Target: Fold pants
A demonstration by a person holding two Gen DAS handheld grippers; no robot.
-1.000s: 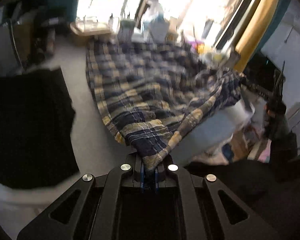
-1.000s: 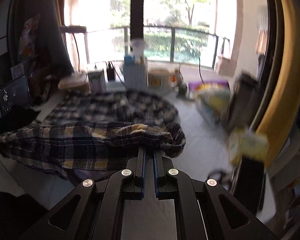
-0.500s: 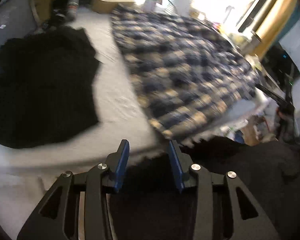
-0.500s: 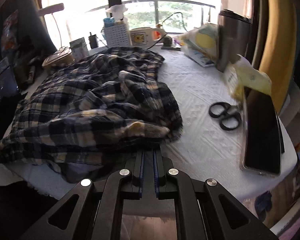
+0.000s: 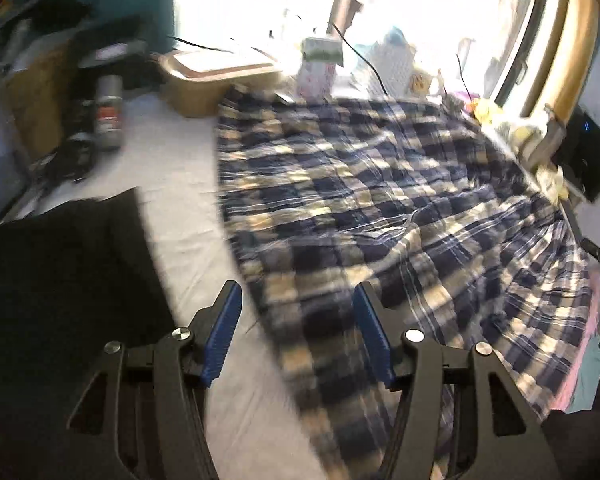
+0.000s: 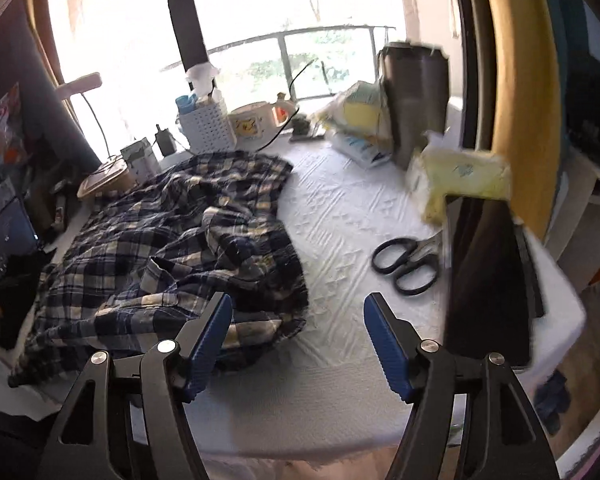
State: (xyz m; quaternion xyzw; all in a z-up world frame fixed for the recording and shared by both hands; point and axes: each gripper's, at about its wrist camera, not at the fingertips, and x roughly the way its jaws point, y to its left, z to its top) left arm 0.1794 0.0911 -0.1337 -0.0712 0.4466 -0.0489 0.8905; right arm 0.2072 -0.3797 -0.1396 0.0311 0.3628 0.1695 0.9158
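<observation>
Now my left gripper [image 5: 296, 336] is opening over the near edge of the plaid pants [image 5: 380, 200], gripping nothing. They lie rumpled on the white table [image 6: 340, 216]. My right gripper [image 6: 298, 344] is opening too, empty, so I'd smooth them before regripping.
</observation>
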